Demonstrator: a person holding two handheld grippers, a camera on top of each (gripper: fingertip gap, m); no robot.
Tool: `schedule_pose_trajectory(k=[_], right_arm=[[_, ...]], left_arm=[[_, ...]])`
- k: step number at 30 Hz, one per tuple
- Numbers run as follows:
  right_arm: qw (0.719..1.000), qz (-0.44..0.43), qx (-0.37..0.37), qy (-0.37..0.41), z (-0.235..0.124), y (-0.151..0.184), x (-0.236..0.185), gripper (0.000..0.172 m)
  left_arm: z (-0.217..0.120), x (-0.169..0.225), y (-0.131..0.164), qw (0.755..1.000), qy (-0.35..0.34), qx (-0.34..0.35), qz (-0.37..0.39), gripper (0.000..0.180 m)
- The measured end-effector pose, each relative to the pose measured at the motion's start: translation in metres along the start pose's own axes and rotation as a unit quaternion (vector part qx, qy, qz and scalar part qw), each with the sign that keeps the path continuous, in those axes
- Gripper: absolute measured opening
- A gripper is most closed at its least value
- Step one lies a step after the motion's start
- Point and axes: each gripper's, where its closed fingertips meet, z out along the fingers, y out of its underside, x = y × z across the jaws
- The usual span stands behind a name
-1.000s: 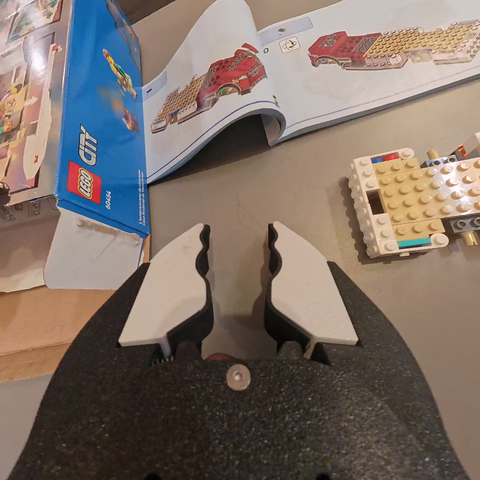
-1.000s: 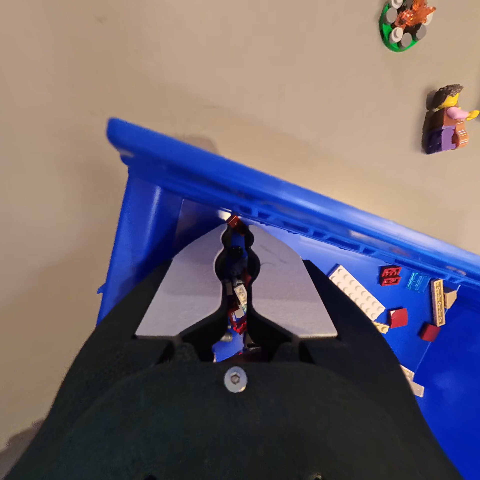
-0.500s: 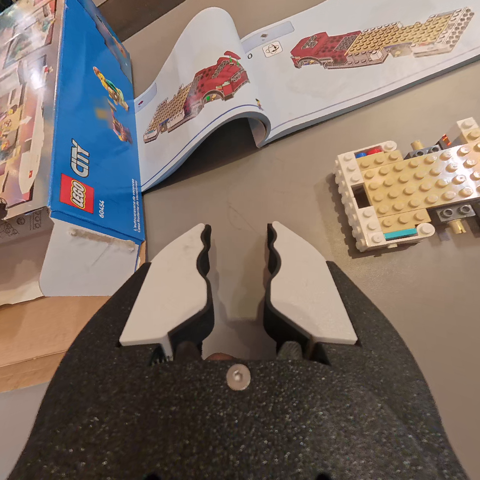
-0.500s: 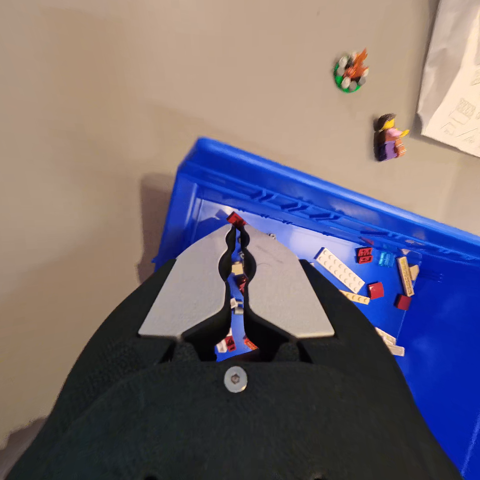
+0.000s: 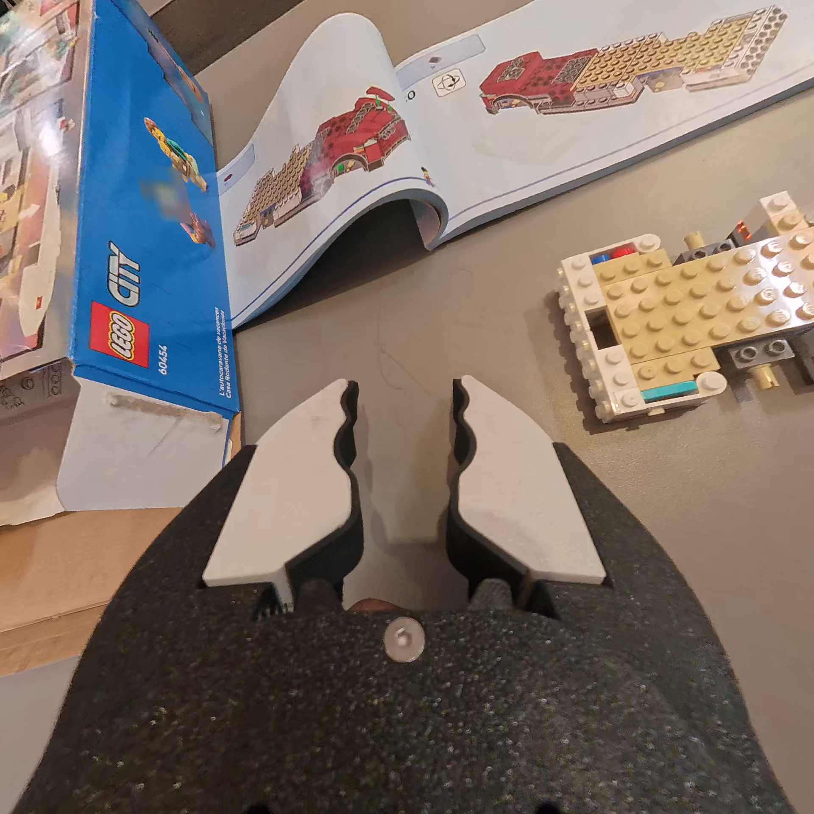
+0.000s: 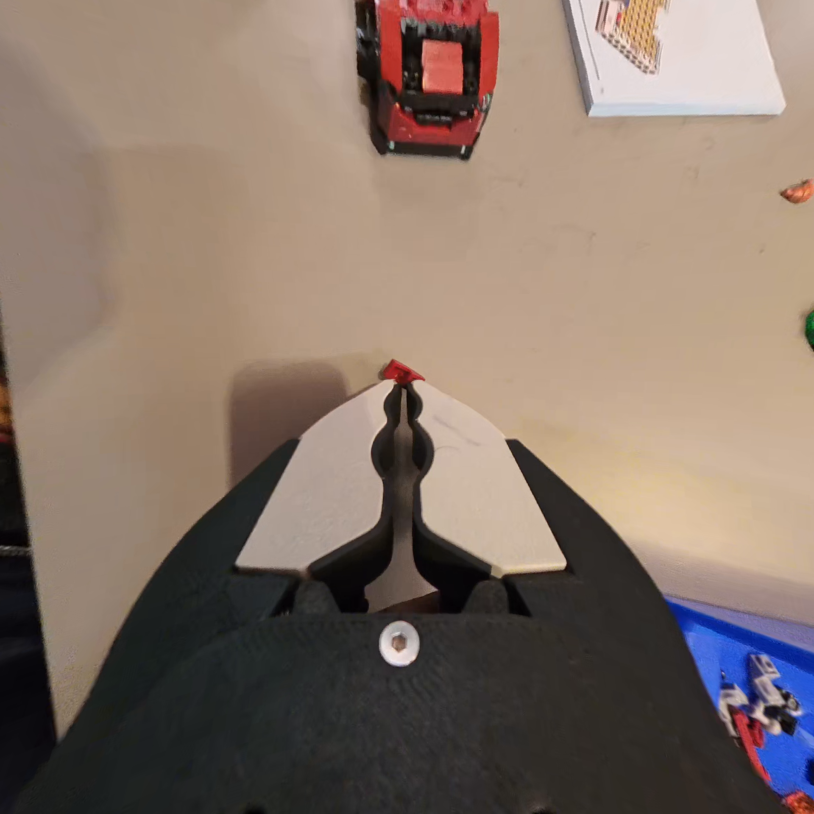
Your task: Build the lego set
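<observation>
The left gripper point(image 5: 404, 387) hangs low over the bare grey-brown table point(image 5: 440, 308), angled forward and down, its fingers standing wide with nothing between them. To its left lies a blue toy box point(image 5: 145, 220), ahead an open instruction booklet point(image 5: 506, 132), and to the right a tan and white brick chassis point(image 5: 669, 321), well apart from the fingertips.

The right gripper point(image 6: 403, 384) points steeply down at the table, its fingers nearly together and pinching a small red brick point(image 6: 401, 371) at the very tips. Farther ahead sits a red brick truck cab point(image 6: 429, 79). At lower right a blue bin point(image 6: 749, 652) holds loose white, grey and red pieces point(image 6: 757, 713).
</observation>
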Motion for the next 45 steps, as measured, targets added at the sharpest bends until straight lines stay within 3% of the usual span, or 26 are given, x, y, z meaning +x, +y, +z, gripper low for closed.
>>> schedule_pose_trajectory(k=[6,12,18,23,26,36,45], right_arm=[[1.0,0.005,0.006,0.0,-0.015,0.0,0.003,0.015],[1.0,0.001,0.003,0.009,-0.08,0.008,0.029,0.015],[0.99,-0.007,-0.095,0.107,-0.154,0.065,0.114,0.014],[0.98,-0.002,-0.157,0.123,-0.186,0.111,0.159,0.014],[0.977,-0.018,-0.185,0.105,-0.191,0.129,0.167,0.013],[0.965,-0.095,-0.243,-0.027,-0.181,0.151,0.147,0.009],[0.925,-0.171,-0.295,-0.169,-0.147,0.165,0.121,0.012]], left_arm=[[0.001,0.0,0.002,1.0,0.003,-0.007,-0.002,0.043],[0.001,-0.001,0.001,1.0,-0.004,-0.005,0.0,0.043],[-0.001,0.0,0.0,1.0,0.0,0.003,0.0,0.043],[-0.012,0.011,-0.01,0.998,0.026,0.052,0.032,0.046],[-0.018,0.024,-0.01,0.995,0.056,0.064,0.054,0.046],[-0.029,0.057,0.015,0.99,0.127,-0.023,0.064,0.05],[-0.025,0.057,0.014,0.992,0.117,-0.025,0.042,0.048]])
